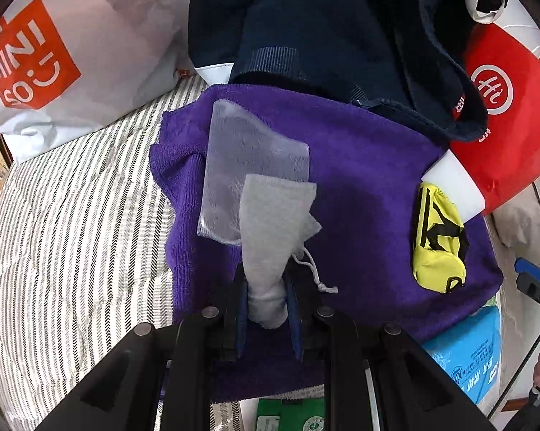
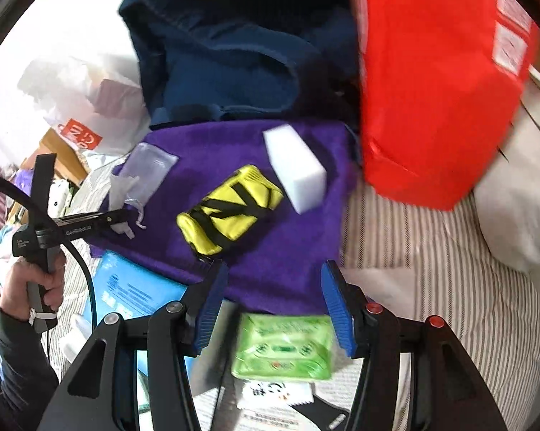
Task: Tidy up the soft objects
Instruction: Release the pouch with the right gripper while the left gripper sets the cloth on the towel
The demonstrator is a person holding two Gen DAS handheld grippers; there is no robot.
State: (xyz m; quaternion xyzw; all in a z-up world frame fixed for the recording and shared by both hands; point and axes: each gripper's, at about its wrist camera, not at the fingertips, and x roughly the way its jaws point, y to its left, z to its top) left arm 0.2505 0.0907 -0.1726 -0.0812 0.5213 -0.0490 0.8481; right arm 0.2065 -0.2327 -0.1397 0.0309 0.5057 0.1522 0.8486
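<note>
1. A bed with a grey-and-white striped sheet [image 1: 72,215] carries everything; the purple towel [image 1: 359,186] spread on it serves as the landmark here.
2. Beyond the towel's far edge lies a heap of dark navy clothing [image 1: 305,36]. At its far left stands a white shopping bag [image 1: 90,54] with an orange logo, at its far right a red bag [image 1: 503,125].
3. On the towel rest a clear plastic pouch [image 1: 248,165], a white foam block [image 2: 295,165] and a yellow pouch [image 2: 230,212] with black straps; the block touches the yellow pouch's far end.
4. Only the right wrist view shows a green wipes packet [image 2: 284,348] just off the towel's near edge, a white pillow [image 2: 514,208] to the towel's right, and a person's hand [image 2: 36,287] gripping the other tool's handle. Both views catch a blue packet [image 2: 133,291] at the towel's near corner.
5. Only the left wrist view shows the grip up close: the left gripper [image 1: 268,309] is clenched on the bunched end of a white drawstring bag [image 1: 273,222], which fans out over the towel and overlaps the clear pouch.
6. The right gripper [image 2: 275,305] stands released with nothing between its blue pads [image 2: 336,305], above the towel's near edge; the yellow pouch lies just ahead of its left pad.
</note>
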